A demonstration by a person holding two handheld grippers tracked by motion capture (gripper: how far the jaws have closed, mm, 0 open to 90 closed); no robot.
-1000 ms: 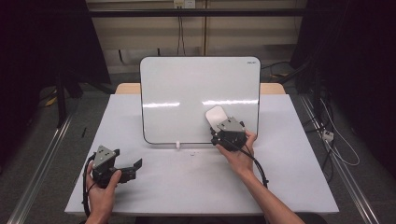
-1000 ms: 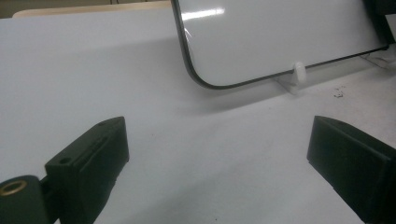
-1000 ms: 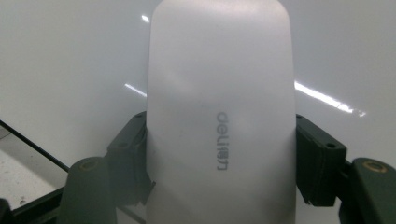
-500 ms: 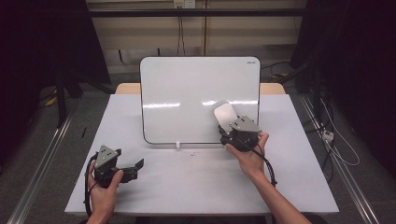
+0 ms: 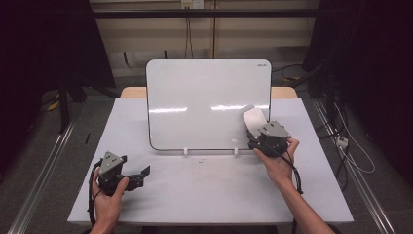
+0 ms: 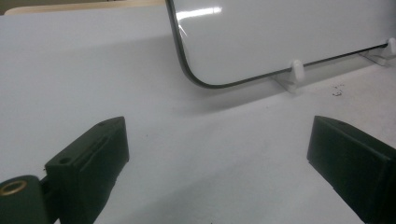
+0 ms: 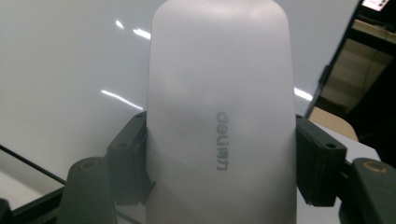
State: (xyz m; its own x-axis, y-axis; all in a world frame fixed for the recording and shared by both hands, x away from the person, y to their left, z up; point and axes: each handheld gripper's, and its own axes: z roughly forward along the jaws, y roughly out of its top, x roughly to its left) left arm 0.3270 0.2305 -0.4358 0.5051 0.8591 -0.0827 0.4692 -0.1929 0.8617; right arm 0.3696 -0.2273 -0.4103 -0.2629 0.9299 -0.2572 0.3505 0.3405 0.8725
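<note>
Eraser [image 5: 254, 120] shifted right, whiteboard [image 5: 204, 102] behind — upright

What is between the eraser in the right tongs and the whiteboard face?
Nothing visible. The right tongs are shut on the white eraser, which is up against the lower right part of the whiteboard. The board face around it looks bare; whether the eraser actually touches it cannot be told.

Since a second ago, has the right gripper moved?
Yes. The right gripper, shut on the eraser, has slid right along the whiteboard, toward its right edge.
</note>
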